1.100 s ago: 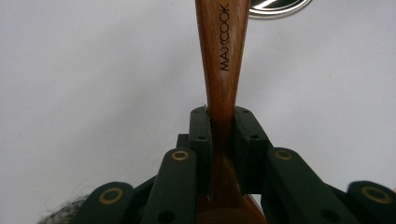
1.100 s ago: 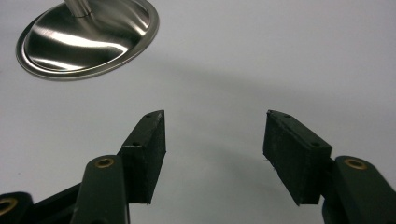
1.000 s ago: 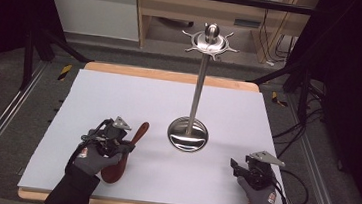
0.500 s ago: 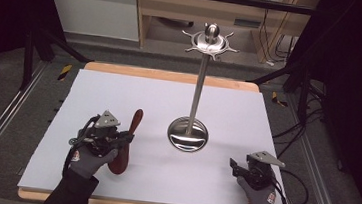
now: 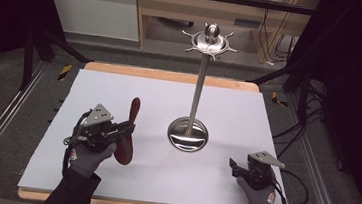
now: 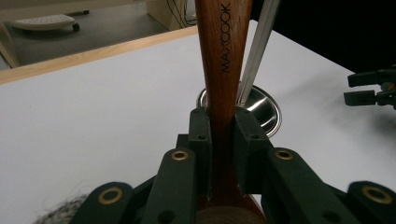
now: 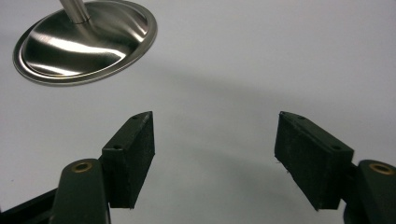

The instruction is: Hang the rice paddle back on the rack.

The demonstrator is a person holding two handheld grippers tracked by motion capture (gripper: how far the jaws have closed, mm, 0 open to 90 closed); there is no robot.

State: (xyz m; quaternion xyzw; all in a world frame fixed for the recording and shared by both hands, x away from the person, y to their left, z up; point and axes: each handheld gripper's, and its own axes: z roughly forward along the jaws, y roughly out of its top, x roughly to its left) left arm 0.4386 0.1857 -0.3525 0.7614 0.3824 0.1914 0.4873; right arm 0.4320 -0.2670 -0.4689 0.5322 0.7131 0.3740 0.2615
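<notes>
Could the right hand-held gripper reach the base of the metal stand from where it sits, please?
Probably yes: the right hand-held gripper is open with nothing between its jaws, and bare white table lies between it and the stand's base.

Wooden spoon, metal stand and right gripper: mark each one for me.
wooden spoon (image 6: 224, 70), left gripper view, on its handle above the jaws.
metal stand (image 5: 188, 135), high view, on its round base.
right gripper (image 7: 212, 158), right gripper view, midway between its open jaws.

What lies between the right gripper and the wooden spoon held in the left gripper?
In the high view, the metal stand's round base sits between the right gripper and the wooden spoon; otherwise the stretch is bare white tabletop.
</notes>
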